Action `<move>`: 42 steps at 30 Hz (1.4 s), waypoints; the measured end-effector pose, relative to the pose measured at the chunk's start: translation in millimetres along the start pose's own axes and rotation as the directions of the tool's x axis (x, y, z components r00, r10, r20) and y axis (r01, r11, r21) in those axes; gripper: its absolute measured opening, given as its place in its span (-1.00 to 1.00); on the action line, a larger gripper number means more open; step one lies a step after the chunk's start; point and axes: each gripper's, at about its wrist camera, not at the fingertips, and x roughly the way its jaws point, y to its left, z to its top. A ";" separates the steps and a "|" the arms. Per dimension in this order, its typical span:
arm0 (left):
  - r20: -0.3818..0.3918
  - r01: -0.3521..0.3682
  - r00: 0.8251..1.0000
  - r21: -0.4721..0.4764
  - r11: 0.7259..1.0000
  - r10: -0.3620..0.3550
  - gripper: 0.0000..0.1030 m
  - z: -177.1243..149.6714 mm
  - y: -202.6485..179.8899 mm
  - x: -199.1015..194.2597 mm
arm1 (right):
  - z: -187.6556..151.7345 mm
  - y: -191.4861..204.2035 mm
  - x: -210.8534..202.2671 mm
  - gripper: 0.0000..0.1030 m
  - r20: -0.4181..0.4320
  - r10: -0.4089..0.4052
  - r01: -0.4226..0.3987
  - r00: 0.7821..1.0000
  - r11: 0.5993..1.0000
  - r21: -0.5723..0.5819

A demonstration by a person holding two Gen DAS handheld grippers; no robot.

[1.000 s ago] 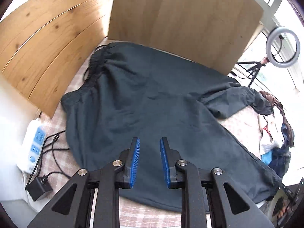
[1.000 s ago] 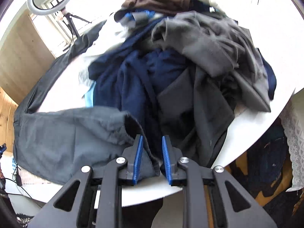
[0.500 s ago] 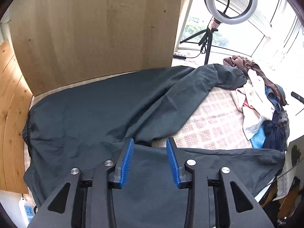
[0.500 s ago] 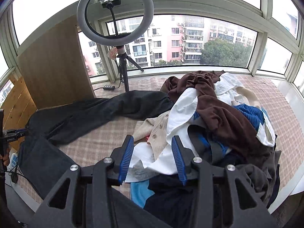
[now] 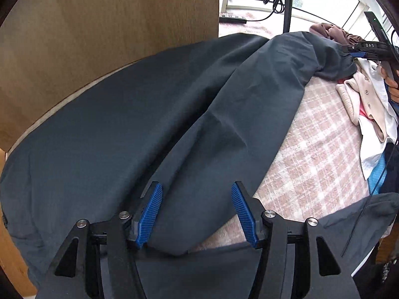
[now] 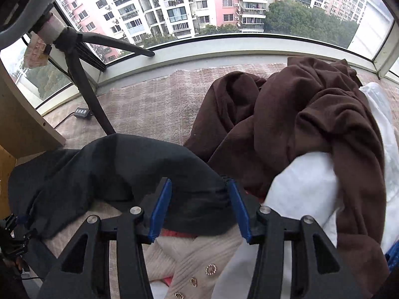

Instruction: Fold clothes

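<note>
Dark grey trousers (image 5: 139, 114) lie spread on the pink checked cloth (image 5: 311, 154). My left gripper (image 5: 197, 211) is open, its blue pads either side of the far leg near the crotch. In the right wrist view my right gripper (image 6: 199, 206) is open around the cuff end of that leg (image 6: 149, 167), which rests against the clothes pile. The right gripper (image 5: 366, 49) also shows at the top right of the left wrist view, at the cuff, with a hand behind it.
A heap of clothes lies to the right: a brown garment (image 6: 311, 124), a white one (image 6: 306, 186) and a cream buttoned cardigan (image 6: 199, 269). A tripod leg (image 6: 87, 87) stands by the window. A wooden panel (image 5: 99, 30) backs the table.
Both grippers have opened wider and dropped close to the trousers. The left came down over the far leg near the crotch; the right moved from above the pile to the leg's cuff.
</note>
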 end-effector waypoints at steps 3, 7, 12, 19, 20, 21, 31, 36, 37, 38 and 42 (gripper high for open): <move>-0.012 -0.021 1.000 0.027 0.999 0.021 -0.17 8.0 -3.7 15.8 | 3.0 13.8 17.3 -0.21 -0.012 -0.011 0.010 1.000 0.996 -0.084; 0.004 -0.062 0.998 0.039 0.997 0.062 -1.00 6.9 -1.3 14.1 | 3.3 24.7 8.7 -0.92 0.027 0.001 0.003 1.000 0.988 -0.151; 0.090 -0.006 0.996 -0.009 1.000 0.007 -1.00 -19.7 17.5 -27.0 | -24.3 35.5 -86.8 -0.93 0.299 0.061 -0.004 0.952 0.982 -0.187; 0.007 -0.015 1.000 0.103 0.995 0.015 -0.90 -91.6 18.9 -54.6 | -154.9 30.5 -136.5 -0.15 0.233 -0.066 0.155 0.970 0.907 -0.391; 0.014 -0.020 1.000 0.112 0.994 0.019 -0.89 -93.6 17.4 -58.0 | -159.7 23.0 -137.5 -0.15 0.213 -0.055 0.130 0.976 0.926 -0.355; 0.022 -0.025 1.000 0.120 0.992 0.022 -0.83 -95.1 15.9 -61.4 | -164.5 15.6 -138.4 -0.15 0.193 -0.043 0.105 0.980 0.942 -0.318; 0.058 -0.010 0.998 0.229 0.973 -0.003 -0.64 -67.0 -10.2 -54.8 | -113.2 35.8 -60.9 -0.15 0.028 -0.052 0.057 0.998 0.975 -0.217; 0.042 -0.027 0.999 0.230 0.973 0.018 -0.64 -65.2 -3.5 -44.5 | -95.4 42.8 -22.4 -0.66 -0.082 0.005 -0.023 0.997 0.975 -0.222; 0.040 -0.023 0.999 0.223 0.975 0.015 -0.64 -67.8 1.2 -45.3 | -94.2 45.6 -18.7 -0.92 -0.091 0.014 -0.035 0.996 0.972 -0.231; 0.039 -0.019 0.999 0.215 0.976 0.011 -0.64 -70.5 5.9 -46.1 | -93.9 49.7 -26.1 -0.92 -0.068 0.026 -0.042 0.997 0.968 -0.246; 0.041 -0.008 0.999 0.194 0.981 0.000 -0.64 -80.7 21.3 -53.7 | -88.7 57.6 -99.9 -0.93 0.170 0.038 0.015 0.985 0.954 -0.300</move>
